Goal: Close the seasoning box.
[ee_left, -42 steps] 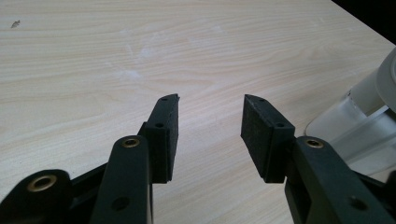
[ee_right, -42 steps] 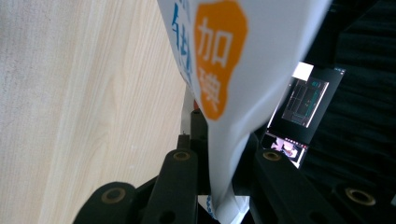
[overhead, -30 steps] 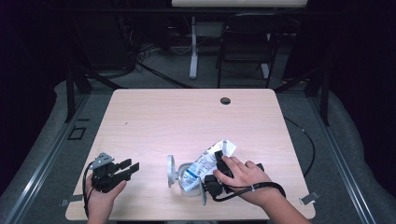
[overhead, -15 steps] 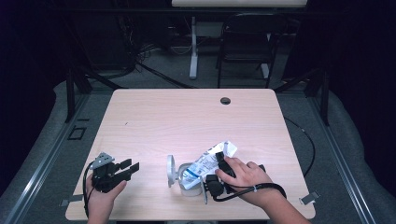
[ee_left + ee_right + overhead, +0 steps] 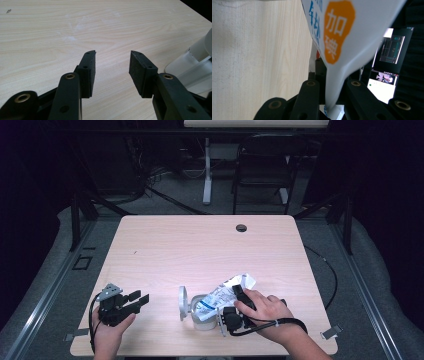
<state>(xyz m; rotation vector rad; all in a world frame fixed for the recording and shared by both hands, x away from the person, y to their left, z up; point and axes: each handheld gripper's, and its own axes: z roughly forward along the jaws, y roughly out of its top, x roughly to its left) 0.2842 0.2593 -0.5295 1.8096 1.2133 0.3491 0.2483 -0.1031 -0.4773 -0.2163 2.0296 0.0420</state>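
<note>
The left gripper [image 5: 131, 302] rests at the near left corner of the table [image 5: 200, 245], jaws apart with nothing between them, well clear of the work. To its right stands an open white jar [image 5: 200, 312] with its lid [image 5: 183, 303] on edge just beside it. A bag [image 5: 222, 295] of printed white film lies tilted over the jar, mouth end toward the rim. The right gripper [image 5: 239, 292] is clamped on one end of the bag, the film pinched flat between its pads. Judged from its creases, the bag is soft, light and slack; it will sag and slide under a loose grip, so hold it by the sealed end or a corner. The jar looks light and could tip if pushed. The near table edge lies close behind both hands; open room lies across the far half.
</note>
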